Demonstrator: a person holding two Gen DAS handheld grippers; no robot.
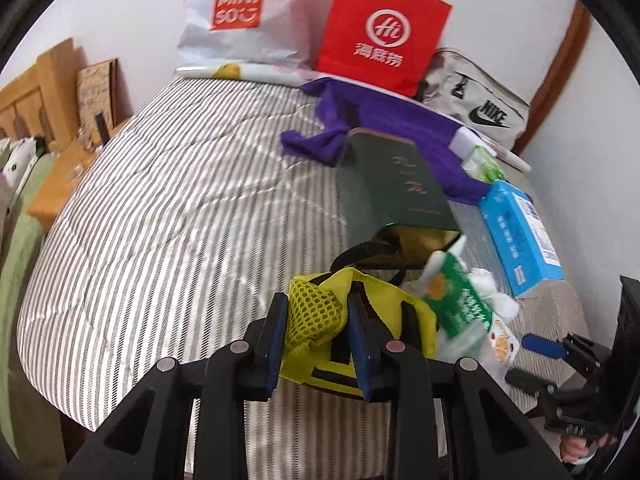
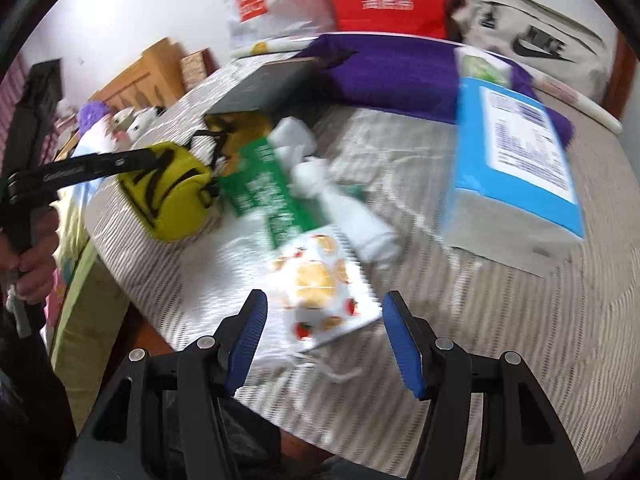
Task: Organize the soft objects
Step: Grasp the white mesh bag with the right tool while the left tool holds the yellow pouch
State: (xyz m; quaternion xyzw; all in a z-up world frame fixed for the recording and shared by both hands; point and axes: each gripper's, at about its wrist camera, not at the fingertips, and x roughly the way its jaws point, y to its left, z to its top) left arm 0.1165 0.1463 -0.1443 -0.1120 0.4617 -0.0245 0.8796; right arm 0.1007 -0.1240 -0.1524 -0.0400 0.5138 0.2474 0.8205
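My left gripper (image 1: pixel 318 336) is shut on a small yellow pouch (image 1: pixel 316 316) with a mesh pocket and black straps, at the near edge of the striped bed (image 1: pixel 180 200). The right wrist view shows the pouch (image 2: pixel 172 196) with the left gripper's fingers (image 2: pixel 92 166) on it. My right gripper (image 2: pixel 322 338) is open and empty over a white fruit-print packet (image 2: pixel 320 292). Beside it lie a green tissue pack (image 2: pixel 264 196), white rolled cloth (image 2: pixel 344 208), a blue tissue pack (image 2: pixel 516 160) and a purple cloth (image 2: pixel 400 72). The right gripper also shows in the left wrist view (image 1: pixel 552 352).
A dark green paper bag (image 1: pixel 396 184) lies open on its side behind the pouch. A white Miniso bag (image 1: pixel 236 12), a red bag (image 1: pixel 384 28) and a grey Nike bag (image 1: pixel 484 104) stand along the wall. A wooden headboard (image 1: pixel 44 84) and plush toys (image 1: pixel 20 156) are at left.
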